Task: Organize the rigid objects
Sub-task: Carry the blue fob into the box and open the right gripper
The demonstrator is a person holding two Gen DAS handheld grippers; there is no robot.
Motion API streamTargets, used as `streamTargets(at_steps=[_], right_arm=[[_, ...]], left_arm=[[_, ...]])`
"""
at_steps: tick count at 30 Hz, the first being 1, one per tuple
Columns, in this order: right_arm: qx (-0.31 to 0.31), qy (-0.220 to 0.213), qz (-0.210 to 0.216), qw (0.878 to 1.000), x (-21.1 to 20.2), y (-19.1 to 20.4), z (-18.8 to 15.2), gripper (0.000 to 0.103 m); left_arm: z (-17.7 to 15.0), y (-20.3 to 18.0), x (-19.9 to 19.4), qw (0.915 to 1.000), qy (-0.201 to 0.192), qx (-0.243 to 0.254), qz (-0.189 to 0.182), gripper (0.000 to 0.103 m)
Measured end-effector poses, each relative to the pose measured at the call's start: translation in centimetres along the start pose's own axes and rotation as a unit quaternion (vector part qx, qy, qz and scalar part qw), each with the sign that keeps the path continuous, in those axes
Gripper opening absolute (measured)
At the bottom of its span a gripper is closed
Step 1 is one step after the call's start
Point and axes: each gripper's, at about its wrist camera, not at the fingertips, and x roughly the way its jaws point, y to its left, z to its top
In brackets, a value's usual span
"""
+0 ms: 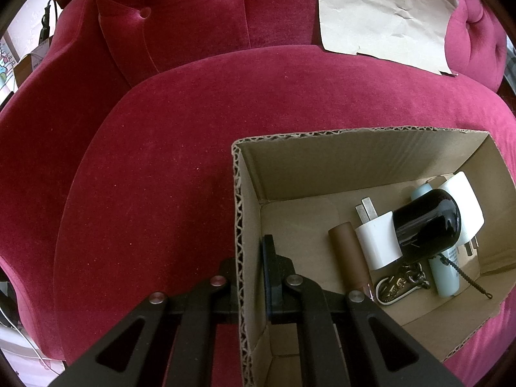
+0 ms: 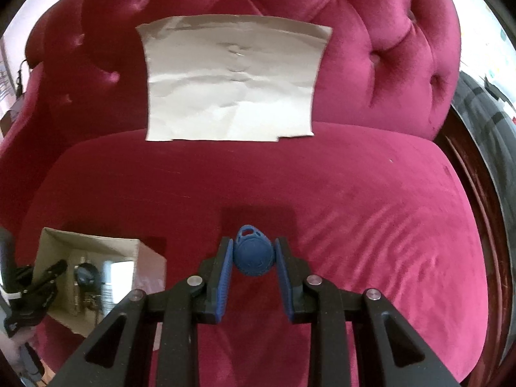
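In the left wrist view, the left gripper (image 1: 250,277) is seen clamped on the left wall of an open cardboard box (image 1: 354,138), one finger outside and one inside. The box rests on the seat of a crimson velvet sofa (image 1: 161,161). Inside it, toward the right, are gathered a brown tube (image 1: 350,254), a white plug (image 1: 377,242), a glossy black object (image 1: 425,222), a pale blue bottle (image 1: 446,277) and a metal chain (image 1: 403,280). A sheet of brown paper (image 1: 383,13) is propped against the far backrest.

In the right wrist view, a blue key fob (image 2: 253,254) is grasped between the blue pads (image 2: 225,271) of the right gripper (image 2: 253,258), held above the seat cushion. The box lies near left, the paper far behind.
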Motion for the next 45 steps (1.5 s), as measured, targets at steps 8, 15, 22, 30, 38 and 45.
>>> streamTargets(at_steps=[8, 15, 22, 30, 38, 45], right_arm=[[-0.026, -0.005, 0.027, 0.999, -0.7, 3.5, 0.1, 0.028], [-0.047, -0.006, 0.054, 0.997, -1.0, 6.6, 0.0, 0.028], [-0.065, -0.005, 0.077, 0.995, -1.1, 9.5, -0.3, 0.028], [-0.079, 0.003, 0.108, 0.991, -0.8, 12.5, -0.7, 0.028], [-0.094, 0.015, 0.134, 0.986, 0.0, 15.2, -1.5, 0.028], [-0.102, 0.026, 0.147, 0.983, 1.0, 16.8, -2.4, 0.028]], left_arm=[[0.0, 0.0, 0.0, 1.0, 0.0, 0.0, 0.0, 0.007], [0.0, 0.0, 0.0, 1.0, 0.0, 0.0, 0.0, 0.007], [0.0, 0.0, 0.0, 1.0, 0.0, 0.0, 0.0, 0.007], [0.0, 0.0, 0.0, 1.0, 0.0, 0.0, 0.0, 0.007], [0.0, 0.0, 0.0, 1.0, 0.0, 0.0, 0.0, 0.007], [0.0, 0.0, 0.0, 1.0, 0.0, 0.0, 0.0, 0.007]])
